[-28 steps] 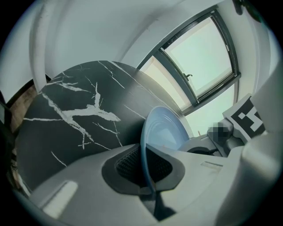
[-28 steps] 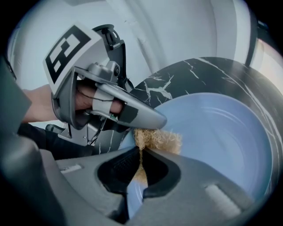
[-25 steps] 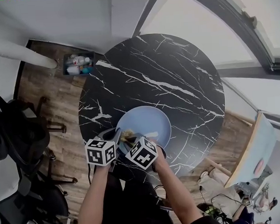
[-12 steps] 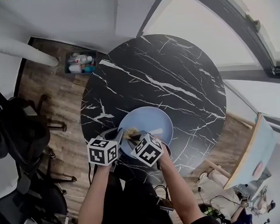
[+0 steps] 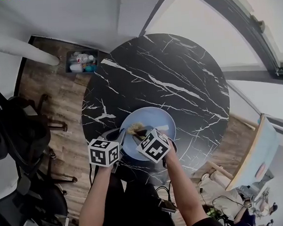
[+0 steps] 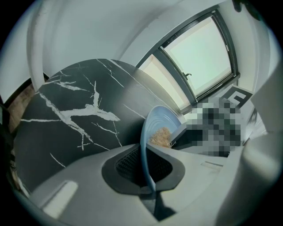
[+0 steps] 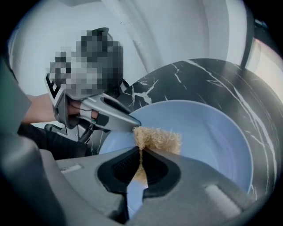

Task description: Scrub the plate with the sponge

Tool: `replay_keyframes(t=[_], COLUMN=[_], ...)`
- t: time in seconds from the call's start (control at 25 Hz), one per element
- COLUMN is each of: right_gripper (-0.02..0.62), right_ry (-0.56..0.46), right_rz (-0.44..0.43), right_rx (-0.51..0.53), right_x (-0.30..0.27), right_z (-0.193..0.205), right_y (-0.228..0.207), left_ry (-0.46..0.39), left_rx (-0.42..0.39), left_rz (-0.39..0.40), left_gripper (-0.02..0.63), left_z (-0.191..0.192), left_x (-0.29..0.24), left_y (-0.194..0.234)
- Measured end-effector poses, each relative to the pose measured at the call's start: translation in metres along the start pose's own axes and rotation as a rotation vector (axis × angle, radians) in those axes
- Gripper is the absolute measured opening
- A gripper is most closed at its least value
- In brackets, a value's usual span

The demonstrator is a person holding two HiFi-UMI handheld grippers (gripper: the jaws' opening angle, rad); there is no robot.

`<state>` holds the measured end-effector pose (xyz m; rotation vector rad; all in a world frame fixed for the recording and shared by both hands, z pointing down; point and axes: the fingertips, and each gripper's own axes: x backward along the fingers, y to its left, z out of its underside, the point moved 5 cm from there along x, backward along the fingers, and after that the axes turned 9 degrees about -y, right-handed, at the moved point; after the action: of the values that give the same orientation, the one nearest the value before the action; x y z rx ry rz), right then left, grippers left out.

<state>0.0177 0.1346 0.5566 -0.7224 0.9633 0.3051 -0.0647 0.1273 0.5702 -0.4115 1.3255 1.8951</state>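
Plate (image 5: 157, 119), pale blue: lying on the marble counter (image 5: 177, 74), left tongs (image 6: 148, 174) pinching its near rim. Sponge (image 7: 157, 139): right tongs (image 7: 140, 165) pinching it, rubbing it on the plate, having just slid rightward. Scrubbing apparently progressing mid-stroke.

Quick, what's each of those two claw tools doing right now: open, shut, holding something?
Left gripper: shut on the rim of the light blue round plate.
Right gripper: shut on the tan fibrous sponge.
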Motion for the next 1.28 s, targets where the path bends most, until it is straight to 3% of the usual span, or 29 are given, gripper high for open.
replay_keyframes(t=[0.48,0.68,0.92,1.28], right_gripper=[0.021,0.021,0.021,0.021], right_ry=[-0.08,-0.12,-0.174,-0.143], right_rz=[0.094,0.174,0.269,0.42], right_rx=[-0.099,-0.161,-0.306,-0.372], right_x=[0.016,0.025,0.041,0.059], right_z=[-0.006,0.003,0.019,0.044], right_y=[-0.035,-0.05,-0.065,-0.074], left_ry=[-0.01,-0.015,-0.025,-0.031], left_rx=[0.012,0.016,0.022,0.023], left_rz=[-0.005,-0.007,-0.012,-0.017], left_gripper=[0.017,0.017,0.017,0.017], left_z=[0.001,0.001,0.001,0.001], left_x=[0.0,0.0,0.0,0.0], left_y=[0.001,0.001,0.001,0.001])
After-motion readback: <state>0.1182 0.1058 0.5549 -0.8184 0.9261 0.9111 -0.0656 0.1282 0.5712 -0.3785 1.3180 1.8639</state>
